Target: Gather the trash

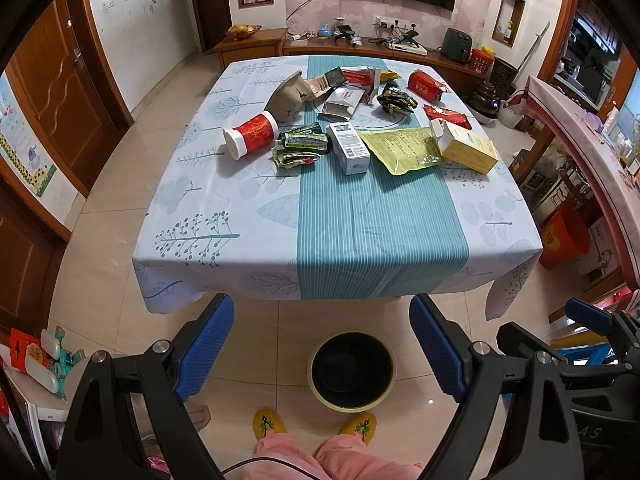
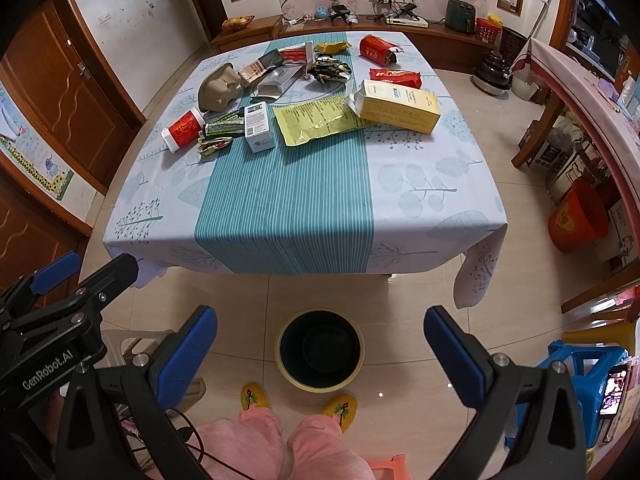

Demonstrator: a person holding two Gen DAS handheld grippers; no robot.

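Grippers held side by side, both tilted steeply down toward the floor in front of a desk [image 1: 224, 216]. The left gripper [image 1: 322, 344] has its blue fingers [image 1: 206, 350] spread wide and released, nothing between them; the right gripper [image 2: 320, 354] is the same, its fingers [image 2: 186, 356] apart and empty. A round black bin [image 1: 351, 368] with a pale yellow rim stands on the tiled floor just before the desk's near edge, between each pair of fingers as seen from the wrists. Trash sits on the far half of the desk: a red jar [image 1: 250, 134] on its side, a white box [image 1: 349, 148], a yellow packet [image 1: 400, 148], a yellow carton [image 1: 468, 150], and crumpled wrappers [image 1: 300, 148]. Printed text is too small to read. Pink trouser legs and yellow slippers [image 1: 270, 424] are cut off below. The near half of the cloth is bare.
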